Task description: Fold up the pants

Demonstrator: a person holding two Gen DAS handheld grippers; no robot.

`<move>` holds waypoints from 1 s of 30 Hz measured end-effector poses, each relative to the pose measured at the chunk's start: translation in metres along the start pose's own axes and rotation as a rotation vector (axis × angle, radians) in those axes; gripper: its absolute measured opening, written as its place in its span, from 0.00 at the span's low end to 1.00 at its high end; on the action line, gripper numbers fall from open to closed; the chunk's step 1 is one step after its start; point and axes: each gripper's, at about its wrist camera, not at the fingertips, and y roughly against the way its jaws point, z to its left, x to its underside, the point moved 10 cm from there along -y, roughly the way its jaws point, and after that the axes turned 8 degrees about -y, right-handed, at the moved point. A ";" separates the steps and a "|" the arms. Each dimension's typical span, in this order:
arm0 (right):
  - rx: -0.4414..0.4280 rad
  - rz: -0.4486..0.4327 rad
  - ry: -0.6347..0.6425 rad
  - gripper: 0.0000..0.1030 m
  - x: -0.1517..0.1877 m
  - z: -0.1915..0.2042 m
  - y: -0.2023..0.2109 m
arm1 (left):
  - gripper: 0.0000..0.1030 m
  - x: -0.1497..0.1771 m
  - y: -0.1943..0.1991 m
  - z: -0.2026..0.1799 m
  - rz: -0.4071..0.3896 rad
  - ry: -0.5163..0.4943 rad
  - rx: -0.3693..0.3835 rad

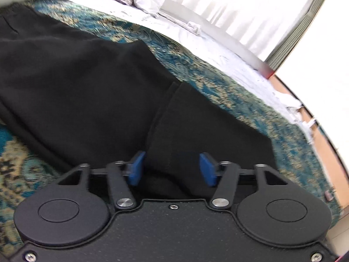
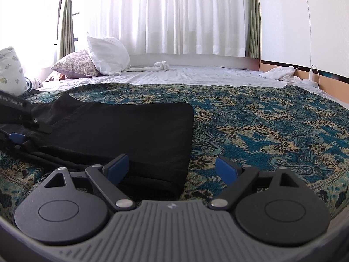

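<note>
Black pants (image 1: pixel 87 91) lie on a blue and gold patterned bedspread (image 1: pixel 218 83). In the left wrist view my left gripper (image 1: pixel 172 168) is open, its blue pads on either side of a fold of the pants, close above the cloth. In the right wrist view the pants (image 2: pixel 122 128) lie folded with a straight right edge. My right gripper (image 2: pixel 172 170) is open over that near right corner, left pad over cloth, right pad over the bedspread (image 2: pixel 261 126). The left gripper's blue pad (image 2: pixel 17 137) shows at the far left, at the pants.
Pillows (image 2: pixel 104 54) lie at the head of the bed on a white sheet (image 2: pixel 185 76). White curtains (image 2: pixel 174 15) hang behind. A white cloth (image 2: pixel 277 73) and a charger cable (image 2: pixel 312 74) lie at the right by the wall.
</note>
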 end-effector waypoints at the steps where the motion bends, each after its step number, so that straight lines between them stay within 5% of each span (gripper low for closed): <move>1: -0.001 0.000 -0.001 0.91 0.000 0.000 0.000 | 0.55 -0.002 -0.001 -0.001 0.003 0.014 0.003; 3: -0.001 -0.007 0.005 0.91 -0.001 0.002 0.001 | 0.13 -0.004 -0.004 -0.002 0.004 0.011 -0.027; 4: 0.000 -0.010 0.012 0.91 -0.001 0.003 0.003 | 0.11 -0.005 -0.005 -0.003 0.013 0.000 -0.041; 10: -0.097 -0.037 0.062 1.00 0.003 0.022 0.015 | 0.10 -0.020 0.006 -0.010 -0.032 -0.018 -0.043; 17: -0.057 -0.028 0.193 1.00 0.008 0.052 0.004 | 0.10 -0.046 0.022 -0.020 -0.083 -0.079 -0.054; 22: -0.106 -0.026 0.238 1.00 0.009 0.070 0.003 | 0.08 -0.056 0.029 -0.015 -0.108 -0.093 -0.077; 30: -0.075 -0.015 0.285 1.00 0.014 0.066 0.001 | 0.12 -0.031 0.016 0.012 0.002 -0.076 -0.108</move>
